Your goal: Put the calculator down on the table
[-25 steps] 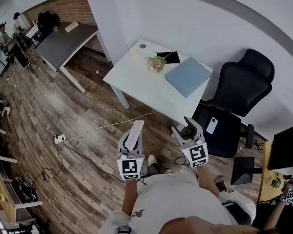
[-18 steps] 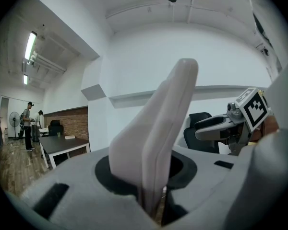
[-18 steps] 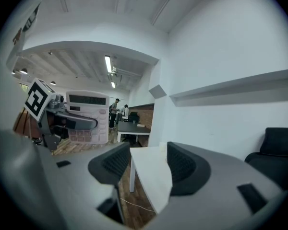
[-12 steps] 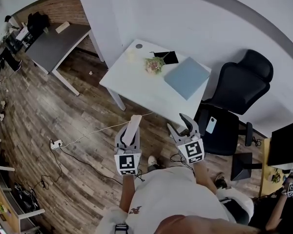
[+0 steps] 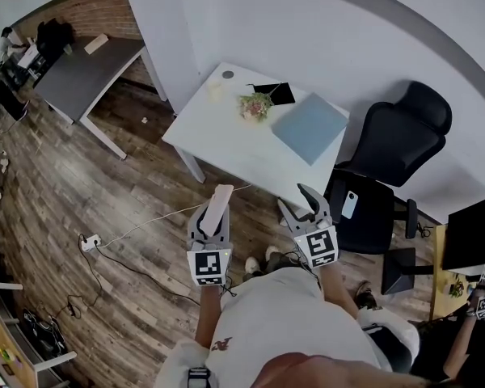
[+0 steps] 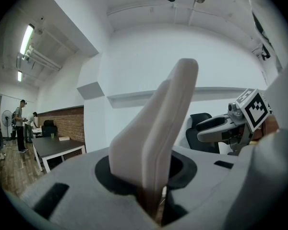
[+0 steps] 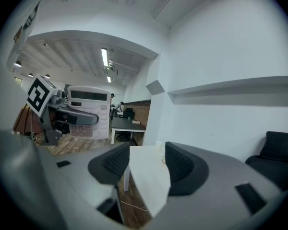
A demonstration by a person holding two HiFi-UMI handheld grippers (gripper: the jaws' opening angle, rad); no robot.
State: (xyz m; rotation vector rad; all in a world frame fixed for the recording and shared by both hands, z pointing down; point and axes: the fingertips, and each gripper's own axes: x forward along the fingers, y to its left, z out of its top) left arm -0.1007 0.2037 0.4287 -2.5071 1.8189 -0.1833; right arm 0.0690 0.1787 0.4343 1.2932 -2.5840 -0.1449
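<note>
Left gripper clamped on calculator, held in air over floor, short of table. Long axis level, pointing ahead at table's near edge (standing on its side, keys face right). Right gripper jaws apart, nothing between. Table's near half bare; one folder, one flower bunch farther back. One chair at right.

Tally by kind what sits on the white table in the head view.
Flower bunch: 1
Blue-grey flat pad: 1
Black flat slab: 1
Pale small cup: 1
Grey round disc: 1
Total: 5
</note>
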